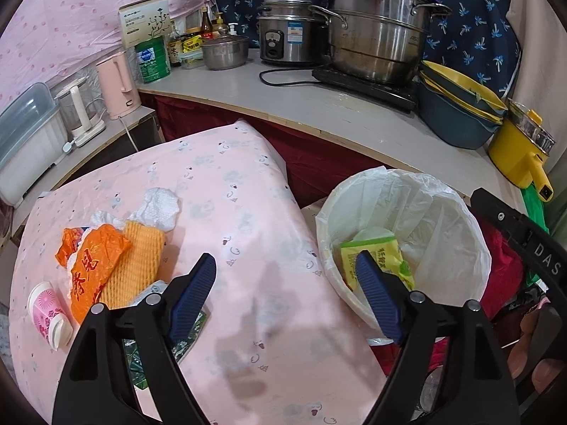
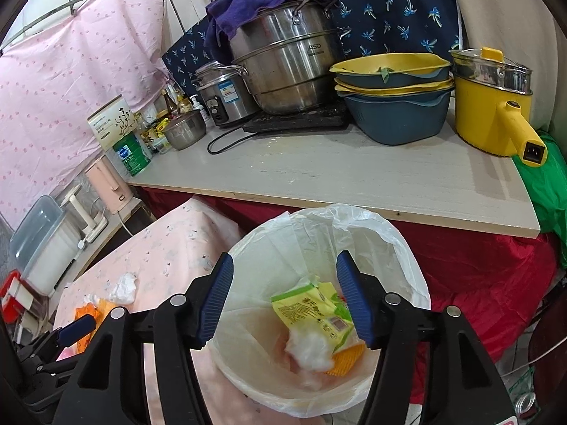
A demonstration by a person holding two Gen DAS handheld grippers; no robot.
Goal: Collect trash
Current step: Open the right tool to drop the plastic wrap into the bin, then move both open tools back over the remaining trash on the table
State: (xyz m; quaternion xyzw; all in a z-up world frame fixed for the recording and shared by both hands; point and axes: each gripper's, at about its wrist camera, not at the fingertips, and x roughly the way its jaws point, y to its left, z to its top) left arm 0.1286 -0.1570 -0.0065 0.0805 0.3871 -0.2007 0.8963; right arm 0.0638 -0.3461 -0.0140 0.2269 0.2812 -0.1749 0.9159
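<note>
A white-lined trash bin (image 1: 457,219) (image 2: 400,248) stands beside a pink-clothed table (image 1: 255,219). A green-yellow packet (image 2: 304,308) (image 1: 375,251), a white crumpled wad (image 2: 308,350) and an orange foam net piece (image 2: 349,357) lie in the bin. My right gripper (image 2: 283,297) is open and empty above the bin. On the table lie an orange wrapper (image 1: 95,265), an orange foam net (image 1: 138,258), white crumpled paper (image 1: 156,209), a pink cup (image 1: 48,313) and a green packet (image 1: 184,340). My left gripper (image 1: 287,294) is open and empty over the table.
A counter (image 1: 319,106) behind holds steel pots (image 1: 375,42), a rice cooker (image 1: 287,35), blue-yellow bowls (image 1: 457,109), a yellow pot (image 1: 521,152), jars and a green can (image 1: 152,60). A pink kettle (image 1: 117,85) and a plastic bin (image 1: 24,148) stand left. Red cloth (image 2: 478,269) hangs below the counter.
</note>
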